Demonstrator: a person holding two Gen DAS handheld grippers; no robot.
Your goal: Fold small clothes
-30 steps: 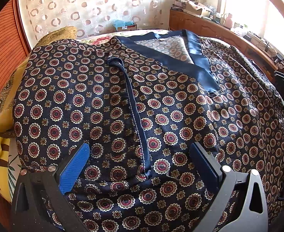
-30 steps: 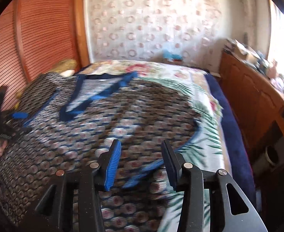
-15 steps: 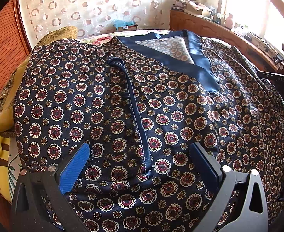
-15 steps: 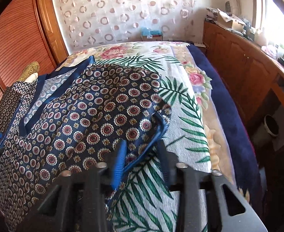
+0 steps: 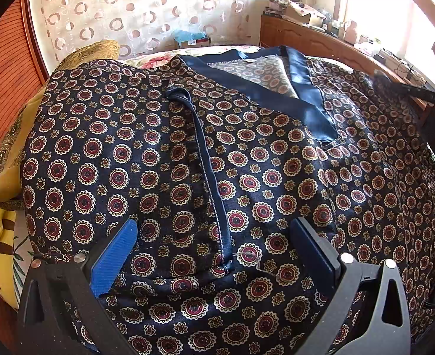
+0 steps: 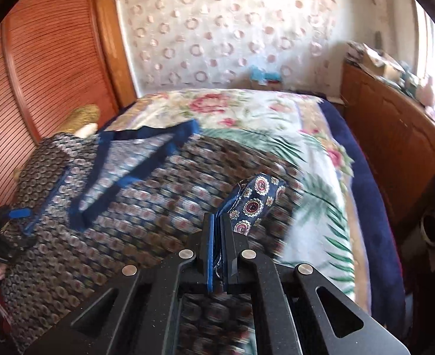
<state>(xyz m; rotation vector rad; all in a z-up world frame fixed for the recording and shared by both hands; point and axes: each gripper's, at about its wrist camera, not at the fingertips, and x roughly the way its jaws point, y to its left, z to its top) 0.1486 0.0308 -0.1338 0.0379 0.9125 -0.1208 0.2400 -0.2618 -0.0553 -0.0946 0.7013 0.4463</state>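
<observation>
The patterned garment [image 5: 146,159] is spread on the bed [image 6: 276,124], a sleeve edge [image 6: 255,198] is pinched in the closed right tongs [image 6: 217,236] at frame centre, the left tongs [image 5: 214,254] are held wide apart and empty, and a low, even carry across is advised.

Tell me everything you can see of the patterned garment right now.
The patterned garment is dark navy, satiny-looking cloth printed with red-and-cream medallions, trimmed in plain blue at the V-neckline and sleeve hem. It lies spread on the floral bedspread, one sleeve folded across its front. The right gripper is shut on a lifted flap of it; the left gripper sits open over the sleeve hem.
</observation>
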